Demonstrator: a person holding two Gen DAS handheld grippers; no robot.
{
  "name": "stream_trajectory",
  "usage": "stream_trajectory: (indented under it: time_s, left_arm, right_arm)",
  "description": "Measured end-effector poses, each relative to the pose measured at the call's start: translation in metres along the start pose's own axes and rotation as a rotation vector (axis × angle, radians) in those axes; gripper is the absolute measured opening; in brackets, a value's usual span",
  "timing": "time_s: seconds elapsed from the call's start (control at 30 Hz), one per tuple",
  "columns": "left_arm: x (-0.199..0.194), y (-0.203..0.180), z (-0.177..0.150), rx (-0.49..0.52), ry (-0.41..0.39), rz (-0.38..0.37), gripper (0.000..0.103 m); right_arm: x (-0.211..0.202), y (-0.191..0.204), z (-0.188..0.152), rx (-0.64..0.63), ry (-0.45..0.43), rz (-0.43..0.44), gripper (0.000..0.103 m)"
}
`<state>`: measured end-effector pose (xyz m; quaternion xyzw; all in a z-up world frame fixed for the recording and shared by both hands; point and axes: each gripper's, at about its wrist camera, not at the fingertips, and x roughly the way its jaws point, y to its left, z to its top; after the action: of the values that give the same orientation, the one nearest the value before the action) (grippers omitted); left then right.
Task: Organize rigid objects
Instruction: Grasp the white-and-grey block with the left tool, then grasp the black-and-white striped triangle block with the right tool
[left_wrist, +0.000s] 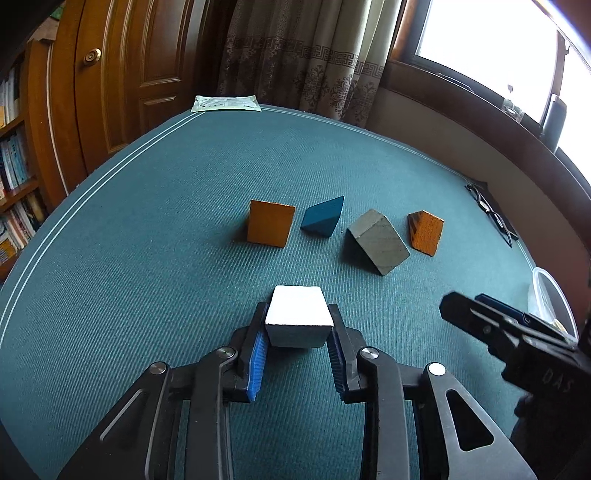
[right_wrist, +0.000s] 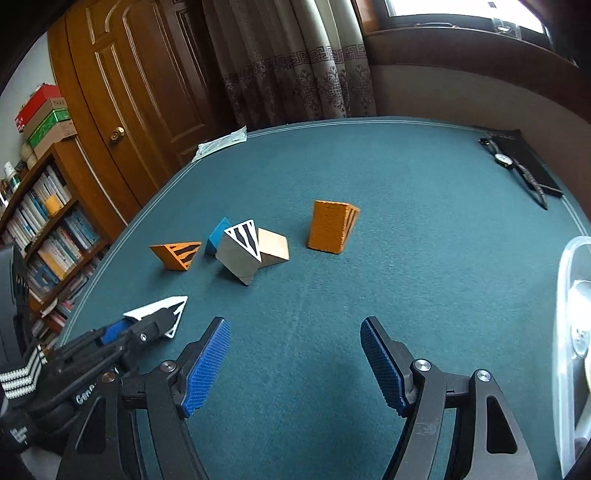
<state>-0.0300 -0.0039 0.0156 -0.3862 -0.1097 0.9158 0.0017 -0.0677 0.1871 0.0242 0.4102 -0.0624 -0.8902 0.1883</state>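
We hold the white wedge (left_wrist: 298, 316) clamped between the pads of our left gripper (left_wrist: 297, 345), just above the green surface (left_wrist: 147, 258); the other blocks lie ahead in a loose row, the grey wedge (left_wrist: 380, 242) nearest, the upright orange block (left_wrist: 270, 222) to its left; our right gripper (right_wrist: 295, 362) hangs wide and empty, pitched downward, with the clear bin (right_wrist: 569, 295) at its right edge, so we judge that hand nearer the bin.

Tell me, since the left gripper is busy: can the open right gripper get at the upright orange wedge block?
Probably yes: bare green table cloth lies between right gripper and upright orange wedge block.
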Motion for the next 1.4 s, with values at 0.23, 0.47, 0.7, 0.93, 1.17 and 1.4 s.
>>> stream_trajectory:
  time_s: [0.23,0.47,0.7,0.93,1.17,1.4]
  left_arm:
    - [0.0,0.004,-0.006,0.0,0.011,-0.015,0.035]
    - [0.0,0.005,-0.006,-0.009,0.005,-0.026,0.042]
    - [0.001,0.008,-0.006,-0.031,-0.003,-0.013,0.06]
    - [0.001,0.008,-0.006,-0.036,-0.005,-0.01,0.06]
    - [0.001,0.008,-0.006,-0.036,-0.005,-0.01,0.061]
    - [0.001,0.008,-0.006,-0.036,-0.005,-0.009,0.061]
  right_arm:
    - [0.027,0.003,0.025,0.087,0.035,0.116,0.076]
    - [0.048,0.014,0.033,0.1,0.062,0.165,0.07]
    - [0.059,0.024,0.036,0.084,0.086,0.19,0.056]
    - [0.066,0.034,0.04,0.035,0.075,0.131,0.046]
    - [0.067,0.038,0.039,-0.003,0.067,0.084,0.033]
    - [0.051,0.042,0.03,-0.039,0.047,0.06,0.031]
